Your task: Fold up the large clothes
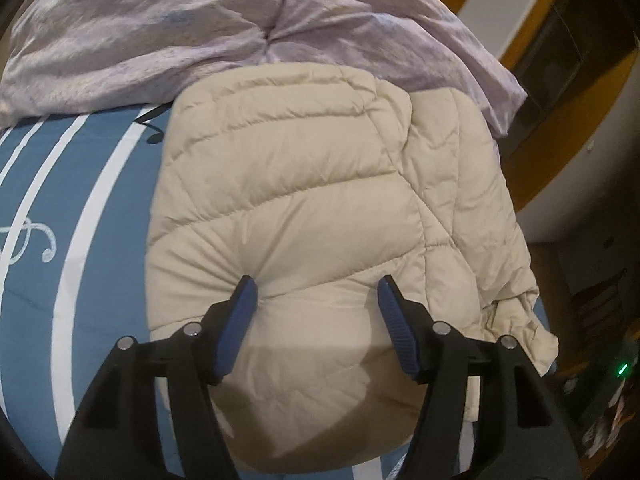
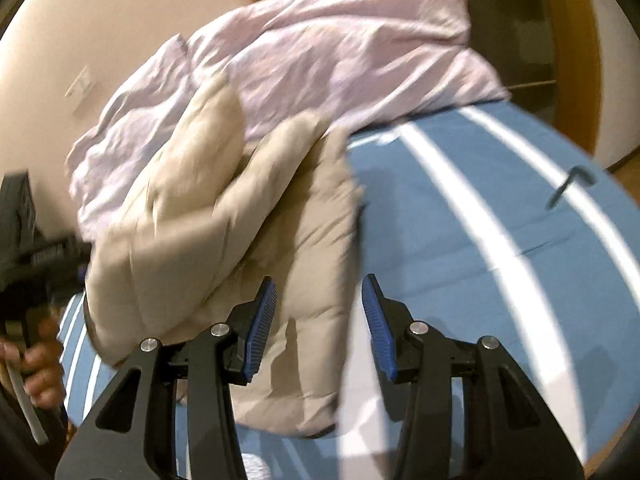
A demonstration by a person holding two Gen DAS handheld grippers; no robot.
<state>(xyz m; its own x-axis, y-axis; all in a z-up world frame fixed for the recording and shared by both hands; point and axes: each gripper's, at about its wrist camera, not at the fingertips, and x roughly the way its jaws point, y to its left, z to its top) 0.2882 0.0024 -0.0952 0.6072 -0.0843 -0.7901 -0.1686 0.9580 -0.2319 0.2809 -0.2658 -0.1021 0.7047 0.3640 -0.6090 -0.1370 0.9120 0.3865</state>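
**Inspector:** Report your left fingers.

**Operator:** My left gripper (image 1: 316,286) stands well open, its blue pads (image 1: 240,320) apart over the jacket (image 1: 288,184). The left pad's tip sits at a pucker in the fabric; I cannot tell if it touches. Nothing is clamped.

**Inspector:** And the right?

**Operator:** My right gripper (image 2: 320,288) is partly open and holds nothing. Between its pads (image 2: 262,320) I see the jacket's (image 2: 240,240) near edge and the sheet (image 2: 460,208) beside it.

**Inspector:** Where does the jacket lie?

**Operator:** It is a beige quilted jacket, bunched and folded over itself on the bed, on a blue sheet (image 1: 100,184) with white stripes. From the left view its far edge meets a crumpled lilac duvet (image 1: 200,28). From the right view the jacket is blurred, lying left of centre against the same duvet (image 2: 340,52).

**Inspector:** Anything further out?

**Operator:** In the right view, my hand (image 2: 38,364) shows at the left edge, around a black handle.
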